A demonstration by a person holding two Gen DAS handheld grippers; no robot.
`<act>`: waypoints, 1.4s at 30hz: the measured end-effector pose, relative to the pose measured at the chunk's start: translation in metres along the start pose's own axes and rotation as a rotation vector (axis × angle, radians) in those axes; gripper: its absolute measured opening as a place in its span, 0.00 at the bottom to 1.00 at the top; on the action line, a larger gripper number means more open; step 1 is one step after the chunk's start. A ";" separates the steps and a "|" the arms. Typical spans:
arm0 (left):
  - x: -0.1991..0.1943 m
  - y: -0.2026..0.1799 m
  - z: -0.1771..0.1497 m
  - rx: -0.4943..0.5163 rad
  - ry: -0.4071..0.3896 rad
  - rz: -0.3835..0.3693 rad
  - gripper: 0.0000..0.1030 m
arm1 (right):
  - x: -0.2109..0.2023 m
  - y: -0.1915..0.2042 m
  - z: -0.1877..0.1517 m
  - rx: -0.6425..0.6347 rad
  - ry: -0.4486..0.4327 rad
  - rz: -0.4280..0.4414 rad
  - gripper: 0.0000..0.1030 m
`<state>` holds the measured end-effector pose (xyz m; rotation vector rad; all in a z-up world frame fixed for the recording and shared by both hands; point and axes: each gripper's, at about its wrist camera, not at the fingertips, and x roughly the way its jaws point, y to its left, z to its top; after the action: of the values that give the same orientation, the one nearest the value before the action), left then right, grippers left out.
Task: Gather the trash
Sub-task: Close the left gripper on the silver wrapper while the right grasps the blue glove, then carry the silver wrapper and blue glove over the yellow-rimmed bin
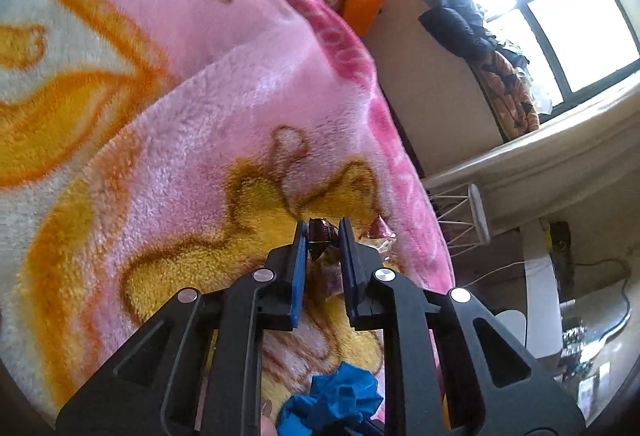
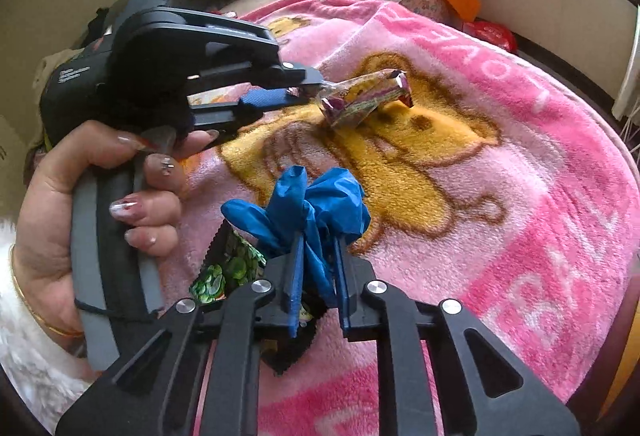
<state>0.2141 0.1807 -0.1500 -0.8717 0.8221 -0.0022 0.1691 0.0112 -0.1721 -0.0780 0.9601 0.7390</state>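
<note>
Lay on the pink blanket (image 2: 500,172): candy wrapper (image 2: 362,98) pinched at one end by left gripper (image 2: 310,86), blue glove (image 2: 316,204) clamped in right gripper (image 2: 318,248), green wrapper (image 2: 228,268) just beside, hand (image 2: 80,196) behind.

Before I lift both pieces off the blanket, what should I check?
1. Left hand-held gripper pinching the crinkled purple-and-yellow plastic wrapper: ok.
2. Wrapper held securely: cannot tell; only one end sits in the jaws.
3. Right hand-held gripper shut on the crumpled blue disposable glove: ok.
4. No pink fleece blanket pinched with either piece: cannot tell.
5. All trash collected: not ok; a green patterned foil wrapper lies beside the right hand-held gripper.
</note>
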 end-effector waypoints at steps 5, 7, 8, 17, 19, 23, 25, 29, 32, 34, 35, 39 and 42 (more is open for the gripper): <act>-0.022 -0.018 -0.008 0.092 -0.057 0.026 0.10 | -0.019 -0.008 -0.009 0.035 -0.044 -0.026 0.10; -0.031 -0.026 -0.013 0.130 -0.082 0.042 0.10 | -0.026 -0.015 -0.013 0.068 -0.059 -0.038 0.09; -0.036 -0.031 -0.016 0.153 -0.097 0.055 0.10 | -0.028 -0.018 -0.013 0.078 -0.064 -0.040 0.09; -0.068 -0.073 -0.046 0.407 -0.212 0.115 0.10 | -0.058 -0.038 -0.018 0.115 -0.135 -0.079 0.09; -0.070 -0.083 -0.054 0.459 -0.220 0.118 0.10 | -0.064 -0.043 -0.018 0.127 -0.153 -0.086 0.09; -0.070 -0.095 -0.075 0.553 -0.215 0.138 0.09 | -0.080 -0.053 -0.018 0.158 -0.196 -0.102 0.09; -0.068 -0.097 -0.084 0.582 -0.198 0.139 0.09 | -0.088 -0.058 -0.018 0.170 -0.217 -0.112 0.09; -0.060 -0.106 -0.108 0.676 -0.160 0.138 0.09 | -0.104 -0.072 -0.020 0.207 -0.255 -0.128 0.09; -0.054 -0.114 -0.127 0.759 -0.141 0.141 0.09 | -0.112 -0.083 -0.023 0.239 -0.279 -0.135 0.09; -0.049 -0.121 -0.141 0.826 -0.132 0.157 0.09 | -0.116 -0.089 -0.024 0.260 -0.294 -0.135 0.09; -0.047 -0.125 -0.148 0.865 -0.130 0.167 0.09 | -0.119 -0.091 -0.025 0.266 -0.299 -0.135 0.09; -0.043 -0.139 -0.165 0.944 -0.138 0.164 0.10 | -0.120 -0.093 -0.026 0.275 -0.299 -0.127 0.09; -0.042 -0.147 -0.166 0.923 -0.138 0.139 0.09 | -0.122 -0.093 -0.027 0.275 -0.300 -0.129 0.09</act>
<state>0.1253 -0.0155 -0.0842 0.0561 0.6457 -0.1841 0.1623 -0.1347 -0.1179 0.2054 0.7533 0.4776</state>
